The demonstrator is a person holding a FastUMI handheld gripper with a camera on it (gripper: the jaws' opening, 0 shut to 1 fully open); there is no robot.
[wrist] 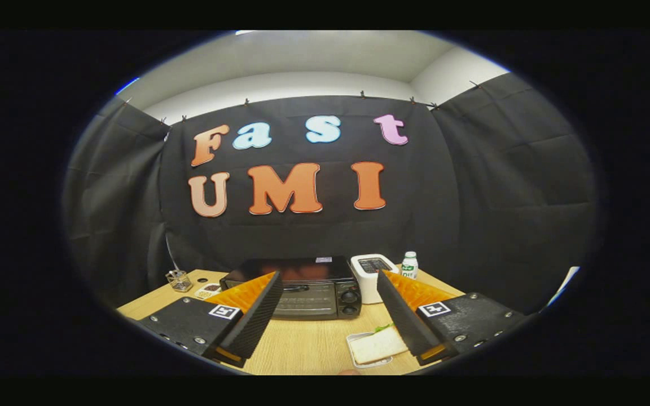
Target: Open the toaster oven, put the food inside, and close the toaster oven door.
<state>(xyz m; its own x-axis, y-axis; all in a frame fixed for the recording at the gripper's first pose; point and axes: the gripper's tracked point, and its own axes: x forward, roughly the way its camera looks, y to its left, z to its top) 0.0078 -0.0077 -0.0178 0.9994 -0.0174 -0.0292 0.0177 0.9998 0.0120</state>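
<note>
So in the gripper view we've got the toaster oven (297, 287) sitting on a wooden table (302, 344), and we'll use it as our anchor for everything else. It's a dark box with its door shut, a handle running across the top of the door, and 2 knobs (350, 303) stacked on its front at the right side. The glass picks up an orange glow, looks like a reflection.

Our gripper (325, 307) hangs in front of the oven, well short of it, with its 2 fingers spread wide apart and nothing between them but bare table. So it's released, holding nothing. The left finger overlaps the oven's lower left corner from our angle, and the right finger sits off to the oven's right.

The food is a sandwich (377, 345) in a shallow white tray (353, 340), in front of the oven and a bit to its right, just beside the inner edge of the right finger. There's some green leaf poking out at the back of it.

Right next to the oven on its right stands a white box-shaped appliance (371, 273), and beyond that a small bottle (409, 265) with a white cap. Left of the oven we see a small clear container (179, 279) and a little white dish (207, 290) with something dark in it.
</note>
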